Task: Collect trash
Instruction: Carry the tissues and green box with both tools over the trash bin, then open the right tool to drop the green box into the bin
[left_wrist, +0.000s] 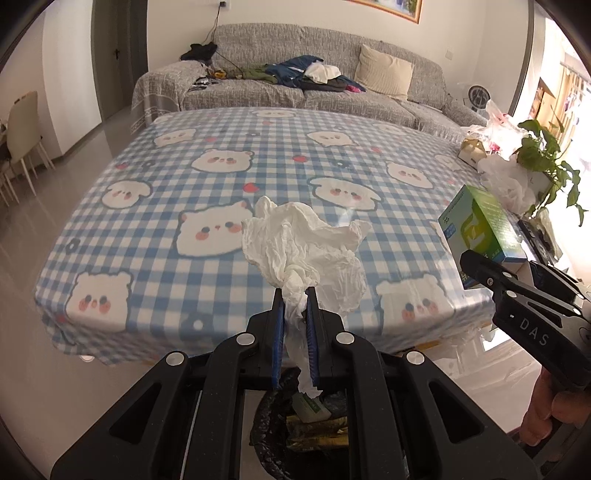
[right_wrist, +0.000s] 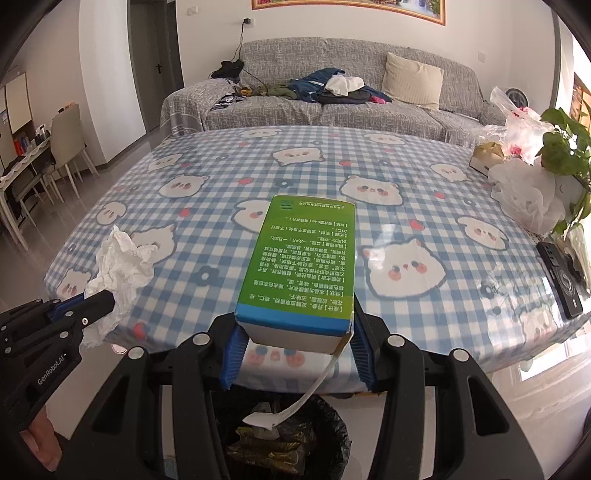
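Both claws are loaded up here. The left gripper (left_wrist: 295, 291) is pinched nearly all the way closed on a crumpled tissue (left_wrist: 306, 240), gripping the twisted tail end so most of the wad fans out above the tips and a bit dangles below. The right gripper (right_wrist: 295, 332) is open about as wide as the green box (right_wrist: 301, 258), clamped on its near end from both sides, with the rest of the box sticking out forward over the edge of the table (right_wrist: 221, 162). A loose flap or strip hangs off the bottom of the box.

Both things are up in the air at the table's near edge, and the trash bin (right_wrist: 325, 417) with its black bag sits right below, already holding some wrappers.

Handling-wise: the tissue is super light and floppy, so it won't slip out, but it might cling to the rubbery pads when released, so I'd guess it needs a wide opening or a little shake. The box looks like thin cardboard, light, probably empty, stiff enough to hold by the sides but easy to crush if squeezed hard. Held at one end, it could tip nose-down. That dangling flap could catch the bin rim.

Looks to me like the drop is the only step left for these two.
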